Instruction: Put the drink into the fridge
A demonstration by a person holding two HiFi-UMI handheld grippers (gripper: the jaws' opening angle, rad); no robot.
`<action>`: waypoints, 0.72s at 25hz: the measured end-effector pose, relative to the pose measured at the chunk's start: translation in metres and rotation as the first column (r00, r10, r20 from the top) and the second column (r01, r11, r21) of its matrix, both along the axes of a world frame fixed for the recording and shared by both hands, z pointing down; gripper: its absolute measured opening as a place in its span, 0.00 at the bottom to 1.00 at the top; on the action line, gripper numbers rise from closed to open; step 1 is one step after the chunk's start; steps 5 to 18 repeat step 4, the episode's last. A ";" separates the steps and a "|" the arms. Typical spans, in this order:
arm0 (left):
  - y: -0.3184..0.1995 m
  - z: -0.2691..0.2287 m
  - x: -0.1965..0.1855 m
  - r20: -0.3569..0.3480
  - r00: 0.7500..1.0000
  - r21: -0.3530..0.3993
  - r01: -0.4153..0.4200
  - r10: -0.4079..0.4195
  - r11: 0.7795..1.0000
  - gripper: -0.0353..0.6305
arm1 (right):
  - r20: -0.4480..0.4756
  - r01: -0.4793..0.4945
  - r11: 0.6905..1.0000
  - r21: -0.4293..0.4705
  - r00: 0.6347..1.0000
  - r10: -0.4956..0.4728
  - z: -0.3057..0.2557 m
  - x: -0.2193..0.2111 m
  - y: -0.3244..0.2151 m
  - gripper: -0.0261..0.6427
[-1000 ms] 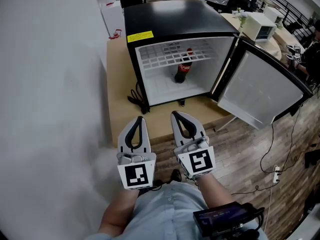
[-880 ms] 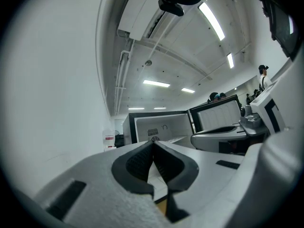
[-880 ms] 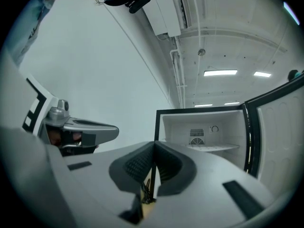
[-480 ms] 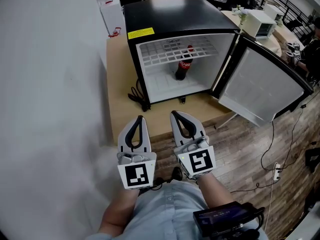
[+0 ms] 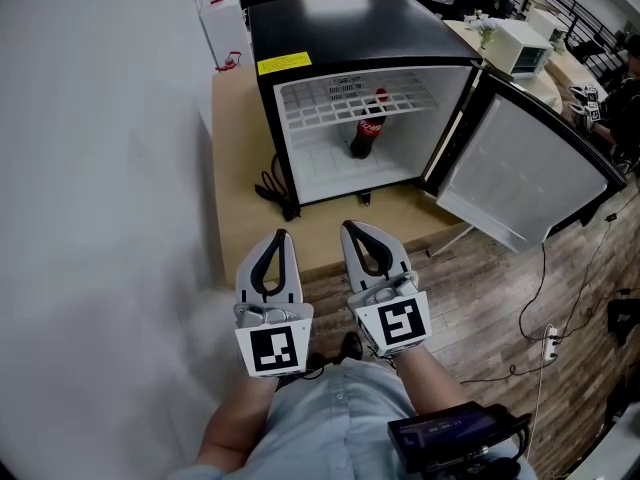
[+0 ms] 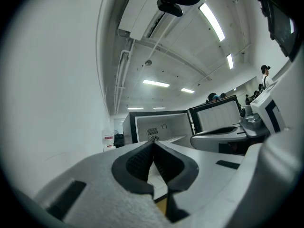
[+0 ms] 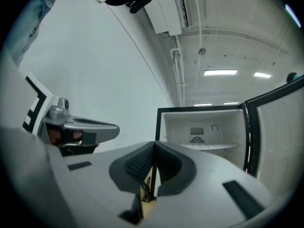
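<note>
M: Nothing moved vs the earlier frames. Both grippers stayed parked and only the head view's framing crept a bit. Claw state?

R: Left gripper (image 5: 279, 236) was pinched fully together, empty. Right gripper (image 5: 350, 228) same, tips touching, nothing between. Both hung level over the near edge of the wooden platform (image 5: 235, 183), side by side, well short of the fridge (image 5: 340, 18).

M: Drink?

R: Cola bottle (image 5: 366, 130) stood upright on the fridge floor, right of centre, toward the back. Neck overlapped the wire shelf (image 5: 320, 108) in view; couldn't tell if they touched.

M: So placement looked done. Door?

R: Door (image 5: 520, 168) was swung wide to the right. If closing is next, I'd use the right gripper. Push with closed tips on the door's outer face near the free edge, in a slow arc so the bottle doesn't get jolted over. Keep left clear of the cable (image 5: 275, 196) at the fridge's front-left corner.
</note>
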State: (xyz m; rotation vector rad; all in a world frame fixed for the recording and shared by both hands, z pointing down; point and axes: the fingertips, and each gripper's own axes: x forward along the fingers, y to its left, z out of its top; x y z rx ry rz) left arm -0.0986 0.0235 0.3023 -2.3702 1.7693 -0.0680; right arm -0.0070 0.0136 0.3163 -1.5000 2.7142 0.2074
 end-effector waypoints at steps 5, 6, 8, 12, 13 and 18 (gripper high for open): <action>-0.001 0.000 0.000 0.001 1.000 0.005 0.001 -0.001 1.000 0.07 | -0.008 0.000 1.000 0.011 1.000 0.000 0.002 0.001 -0.001 0.04; -0.001 0.000 0.000 0.001 1.000 0.005 0.001 -0.001 1.000 0.07 | -0.008 0.000 1.000 0.011 1.000 0.000 0.002 0.001 -0.001 0.04; -0.001 0.000 0.000 0.001 1.000 0.005 0.001 -0.001 1.000 0.07 | -0.008 0.000 1.000 0.011 1.000 0.000 0.002 0.001 -0.001 0.04; -0.001 0.000 0.000 0.001 1.000 0.005 0.001 -0.001 1.000 0.07 | -0.008 0.000 1.000 0.011 1.000 0.000 0.002 0.001 -0.001 0.04; -0.001 0.000 0.000 0.001 1.000 0.005 0.001 -0.001 1.000 0.07 | -0.008 0.000 1.000 0.011 1.000 0.000 0.002 0.001 -0.001 0.04; -0.001 0.000 0.000 0.001 1.000 0.005 0.001 -0.001 1.000 0.07 | -0.008 0.000 1.000 0.011 1.000 0.000 0.002 0.001 -0.001 0.04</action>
